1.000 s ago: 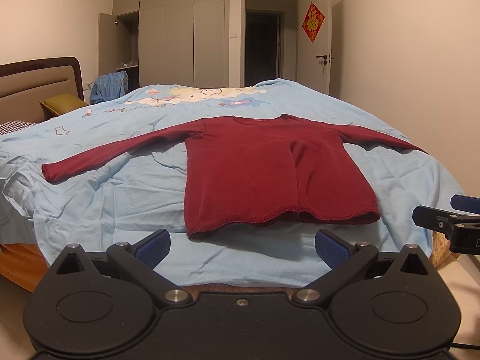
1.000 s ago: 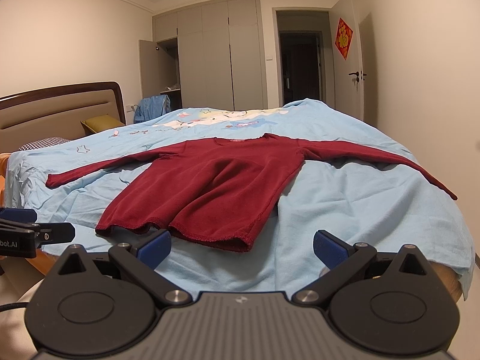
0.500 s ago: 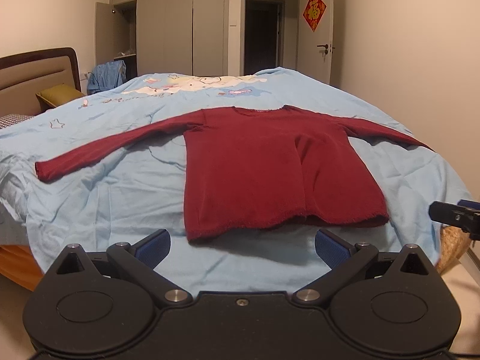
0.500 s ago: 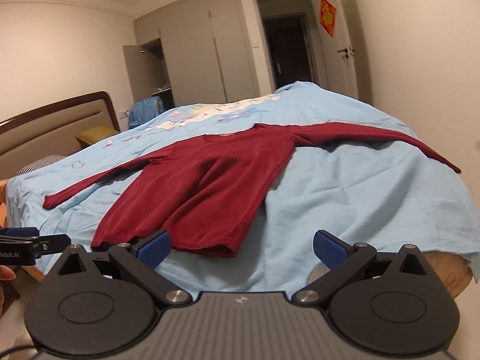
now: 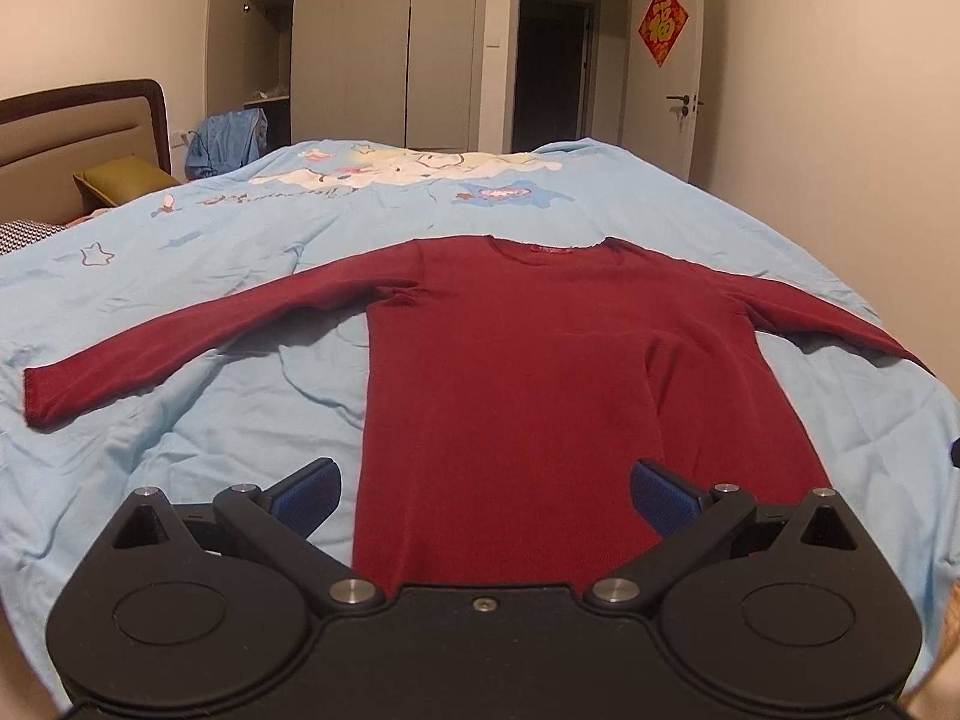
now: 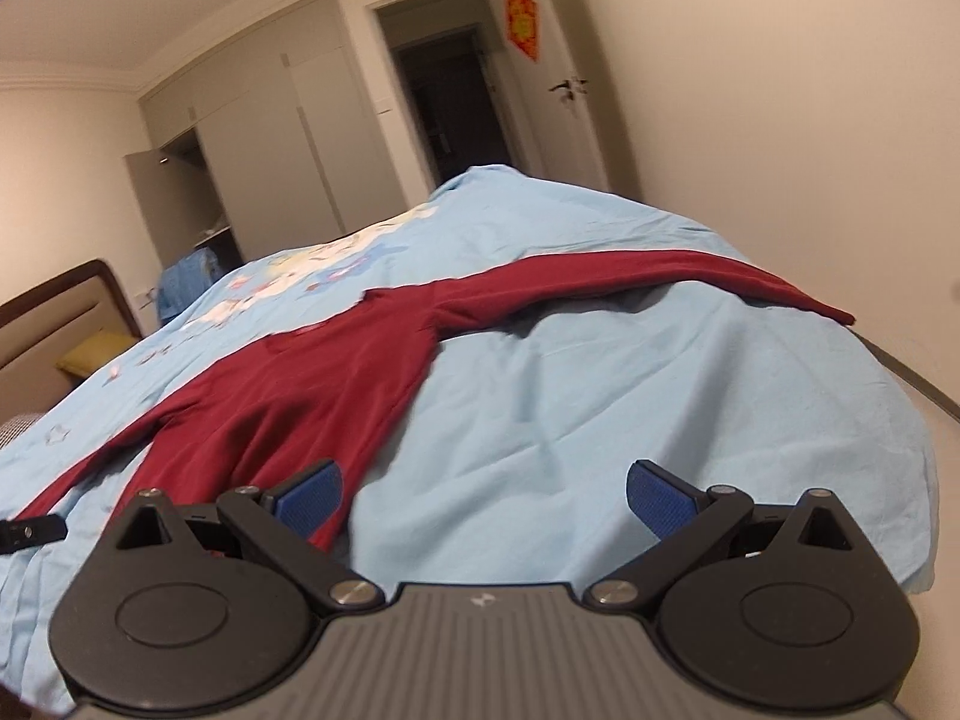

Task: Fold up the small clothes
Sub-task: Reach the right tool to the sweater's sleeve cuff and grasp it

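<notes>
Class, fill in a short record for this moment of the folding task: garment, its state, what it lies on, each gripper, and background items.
garment: dark red long-sleeved top
state: spread flat, unfolded, both sleeves stretched out sideways, neckline at the far end
surface: light blue bedcover with a cartoon print
left gripper: open, empty, low over the top's hem
right gripper: open, empty, tilted; its left finger over the top's hem corner, its right finger over bare bedcover
background: wardrobe with one door open, red door ornament, headboard
</notes>
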### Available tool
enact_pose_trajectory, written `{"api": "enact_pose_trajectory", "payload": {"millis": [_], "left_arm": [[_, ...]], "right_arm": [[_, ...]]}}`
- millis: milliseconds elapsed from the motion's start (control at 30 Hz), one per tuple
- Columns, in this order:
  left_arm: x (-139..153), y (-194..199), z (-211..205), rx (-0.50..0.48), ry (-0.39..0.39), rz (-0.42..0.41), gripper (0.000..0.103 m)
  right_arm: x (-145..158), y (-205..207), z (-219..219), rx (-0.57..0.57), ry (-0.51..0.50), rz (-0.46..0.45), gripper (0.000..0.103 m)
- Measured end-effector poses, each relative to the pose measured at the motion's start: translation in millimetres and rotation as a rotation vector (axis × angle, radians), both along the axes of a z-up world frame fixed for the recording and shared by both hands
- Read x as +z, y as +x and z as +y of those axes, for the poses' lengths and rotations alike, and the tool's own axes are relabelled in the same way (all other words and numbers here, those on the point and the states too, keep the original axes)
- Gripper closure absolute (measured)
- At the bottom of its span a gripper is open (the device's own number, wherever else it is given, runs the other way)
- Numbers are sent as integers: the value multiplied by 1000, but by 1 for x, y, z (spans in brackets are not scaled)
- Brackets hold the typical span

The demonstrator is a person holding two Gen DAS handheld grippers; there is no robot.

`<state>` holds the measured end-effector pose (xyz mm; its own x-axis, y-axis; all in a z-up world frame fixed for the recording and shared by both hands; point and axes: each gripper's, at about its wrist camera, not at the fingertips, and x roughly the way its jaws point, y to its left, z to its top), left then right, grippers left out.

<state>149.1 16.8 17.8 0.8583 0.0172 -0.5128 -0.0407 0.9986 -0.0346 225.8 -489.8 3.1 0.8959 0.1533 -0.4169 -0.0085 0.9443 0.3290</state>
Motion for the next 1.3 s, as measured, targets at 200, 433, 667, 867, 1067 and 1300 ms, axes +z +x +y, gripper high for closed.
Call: {"api": "enact_pose_trajectory", "payload": {"millis": [200, 433, 667, 867, 1067, 1300], "left_arm": [[-10, 55, -5, 19, -19, 11, 1], [-12, 116, -26, 8, -14, 7, 1], [-14, 175, -50, -23, -12, 13, 1], [-19, 204, -61, -44, -6, 30, 1], [-22, 216, -60, -47, 7, 42, 1], [-17, 222, -51, -34, -7, 32, 1]], "right_arm": [[-6, 42, -40, -122, 61, 4, 0], [-13, 89, -112, -306, 182, -18, 0], [-38, 139, -178, -439, 419, 52, 0], [-58, 173, -210, -540, 551, 70, 7], [-74, 203, -225, -686, 603, 102, 32], [-83, 220, -223, -779, 545, 108, 87]]}}
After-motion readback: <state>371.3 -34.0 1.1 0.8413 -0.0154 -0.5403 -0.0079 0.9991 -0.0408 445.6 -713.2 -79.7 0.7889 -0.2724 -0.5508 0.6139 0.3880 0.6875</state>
